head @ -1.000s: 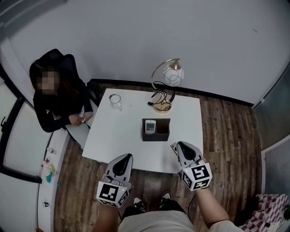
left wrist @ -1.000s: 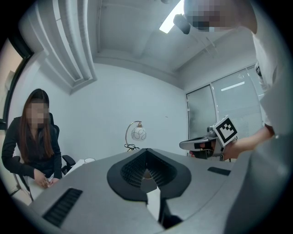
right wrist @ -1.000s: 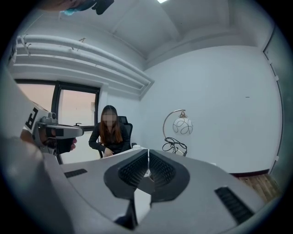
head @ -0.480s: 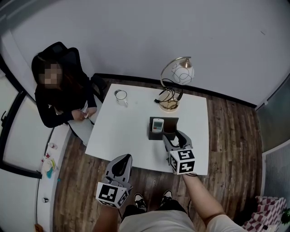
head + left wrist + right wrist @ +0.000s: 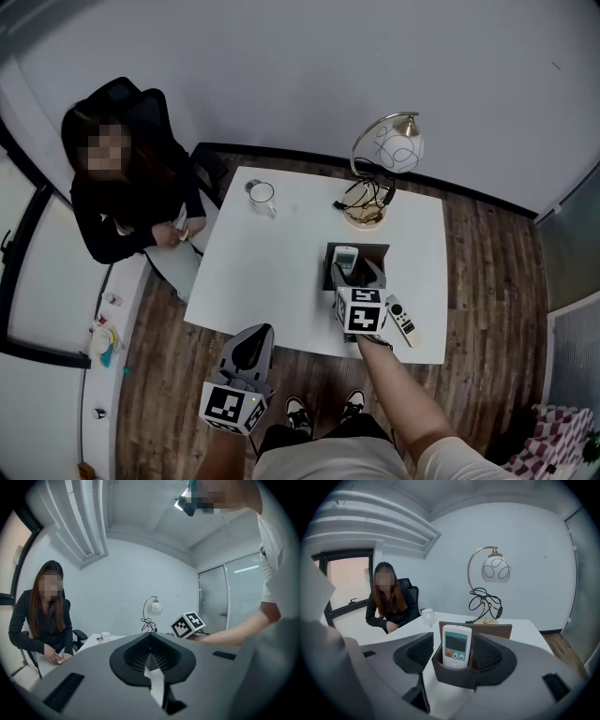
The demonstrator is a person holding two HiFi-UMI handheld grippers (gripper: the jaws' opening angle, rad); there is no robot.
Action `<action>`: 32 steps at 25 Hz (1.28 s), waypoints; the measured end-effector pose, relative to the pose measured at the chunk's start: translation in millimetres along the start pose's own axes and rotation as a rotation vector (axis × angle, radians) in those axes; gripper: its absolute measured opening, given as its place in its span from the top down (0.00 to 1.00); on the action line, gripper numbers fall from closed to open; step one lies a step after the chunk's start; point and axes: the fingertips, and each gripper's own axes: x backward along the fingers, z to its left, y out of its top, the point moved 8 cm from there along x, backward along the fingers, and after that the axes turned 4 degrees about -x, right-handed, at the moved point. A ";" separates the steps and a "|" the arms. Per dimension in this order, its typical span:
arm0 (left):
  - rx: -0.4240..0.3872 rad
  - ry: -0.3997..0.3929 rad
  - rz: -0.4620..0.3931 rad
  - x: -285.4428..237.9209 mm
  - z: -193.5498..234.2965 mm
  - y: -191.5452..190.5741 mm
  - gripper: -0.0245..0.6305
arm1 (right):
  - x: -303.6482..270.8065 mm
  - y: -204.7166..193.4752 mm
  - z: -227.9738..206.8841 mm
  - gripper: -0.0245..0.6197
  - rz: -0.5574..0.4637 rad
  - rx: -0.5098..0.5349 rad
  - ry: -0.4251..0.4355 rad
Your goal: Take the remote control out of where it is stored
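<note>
Taking the table as a clock face in the head view, with 12 at its wall-side edge, we find the holder at 3 o'clock. The remote control stands in its left compartment. A second remote lies flat on the tabletop at 4 o'clock, right of the holder and nearer to us. We place the lamp at 1 o'clock, behind the holder, and the mug at 11. A seated person is beyond the table's edge at 10 o'clock.
</note>
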 end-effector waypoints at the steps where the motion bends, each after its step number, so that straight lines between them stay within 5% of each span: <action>1: 0.002 0.000 0.005 -0.3 3.1 -1.3 0.95 | -5.1 -1.1 0.4 0.57 0.004 -0.006 -0.014; 15: 0.036 -0.022 0.023 -5.1 31.8 -19.0 0.95 | -42.6 -15.6 -1.2 0.55 0.019 -0.007 -0.145; 32: 0.036 -0.038 0.044 -5.2 36.0 -23.5 0.95 | -35.8 -11.9 -1.4 0.56 -0.052 -0.021 -0.151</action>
